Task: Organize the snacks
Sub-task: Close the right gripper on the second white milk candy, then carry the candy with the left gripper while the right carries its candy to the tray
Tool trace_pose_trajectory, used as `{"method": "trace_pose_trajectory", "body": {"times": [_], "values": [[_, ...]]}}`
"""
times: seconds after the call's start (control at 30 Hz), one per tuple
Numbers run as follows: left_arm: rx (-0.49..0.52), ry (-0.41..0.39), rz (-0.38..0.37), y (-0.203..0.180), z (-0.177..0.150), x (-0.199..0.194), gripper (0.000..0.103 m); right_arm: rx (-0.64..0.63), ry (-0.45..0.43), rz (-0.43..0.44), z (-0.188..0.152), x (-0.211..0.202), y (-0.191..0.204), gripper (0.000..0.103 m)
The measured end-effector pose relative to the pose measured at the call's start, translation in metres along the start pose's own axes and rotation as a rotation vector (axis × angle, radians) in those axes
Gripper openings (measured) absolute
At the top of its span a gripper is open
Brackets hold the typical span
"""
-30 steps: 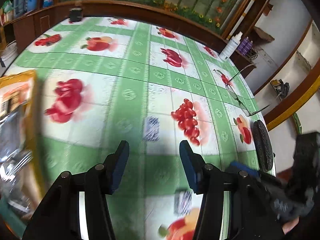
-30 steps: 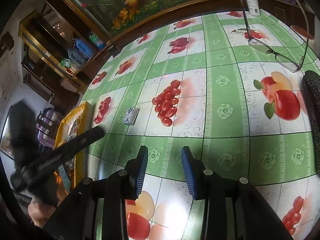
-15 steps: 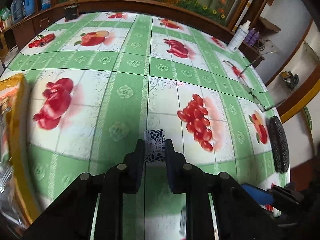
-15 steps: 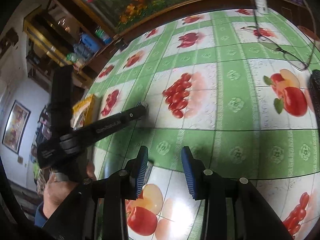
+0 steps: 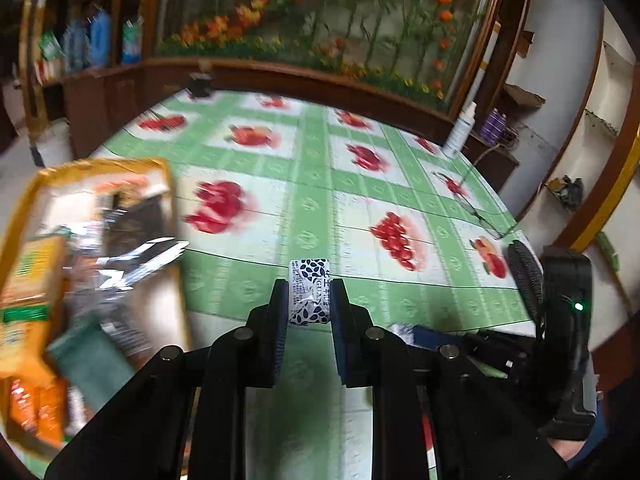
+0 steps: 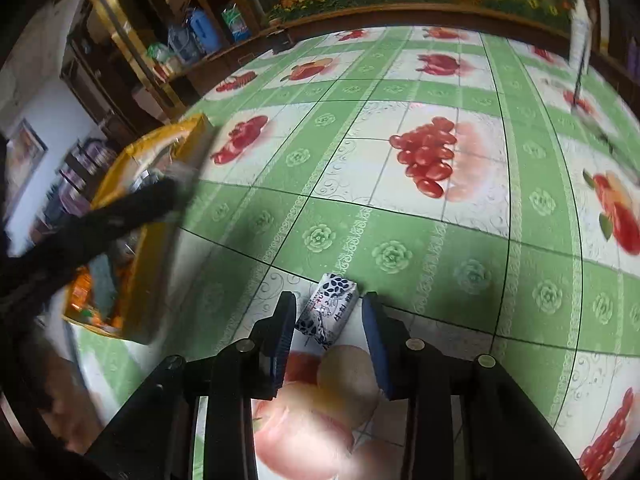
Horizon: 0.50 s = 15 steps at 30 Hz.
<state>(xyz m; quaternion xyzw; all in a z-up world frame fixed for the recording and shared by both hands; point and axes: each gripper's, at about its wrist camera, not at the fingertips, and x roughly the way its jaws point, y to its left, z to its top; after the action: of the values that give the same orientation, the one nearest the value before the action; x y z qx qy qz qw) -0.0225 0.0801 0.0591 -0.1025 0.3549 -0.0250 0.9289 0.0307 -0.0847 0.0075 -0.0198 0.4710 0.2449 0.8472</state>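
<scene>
1. Left hand-held gripper [image 5: 309,305]: its jaws are clamped on a small white candy packet with dark blue leaf print [image 5: 309,287]. The packet stands upright between the two pads, its upper end clear above the fingertips, and appears lifted off the table [image 5: 312,168].

2. Right hand-held gripper [image 6: 329,322]: its jaws stand apart, having just closed a little. A second candy packet of the same print [image 6: 329,312] lies on the table between the fingertips, tilted, its near end closer to the left pad. A gap shows on the right side; contact on the left cannot be confirmed, so no grip is recorded.

3. Landmark: the yellow snack box [image 5: 86,264] at the table's left edge. It holds assorted wrapped snacks: foil, orange and green packs, blurred in both views. In the left wrist view the held packet is to the right of the box and near it. In the right wrist view the lying packet is to the right of the box [image 6: 152,264], well apart from it.

4. The left hand-held gripper's black arm [image 6: 120,216] crosses over the box in the right wrist view, blurred.

5. Table covering: green-and-white checked cloth with fruit prints. To the right of the box, at the far side of the table, lie a pair of spectacles [image 5: 472,204] and a white bottle [image 5: 461,130].
</scene>
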Motion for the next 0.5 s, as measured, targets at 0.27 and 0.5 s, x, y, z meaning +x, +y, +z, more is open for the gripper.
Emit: {"method": "trace_pose_trajectory", "body": {"times": [0.27,0.5], "values": [[0.012,-0.090,0.074,0.017,-0.023,-0.029,0.017,-0.030,-0.039,-0.033,-0.004,-0.008,0.005,0.020],[-0.037,-0.126,0.118,0.043,-0.034,-0.049,0.017,-0.010,-0.130,0.043,0.001,-0.027,0.017,0.020]]}}
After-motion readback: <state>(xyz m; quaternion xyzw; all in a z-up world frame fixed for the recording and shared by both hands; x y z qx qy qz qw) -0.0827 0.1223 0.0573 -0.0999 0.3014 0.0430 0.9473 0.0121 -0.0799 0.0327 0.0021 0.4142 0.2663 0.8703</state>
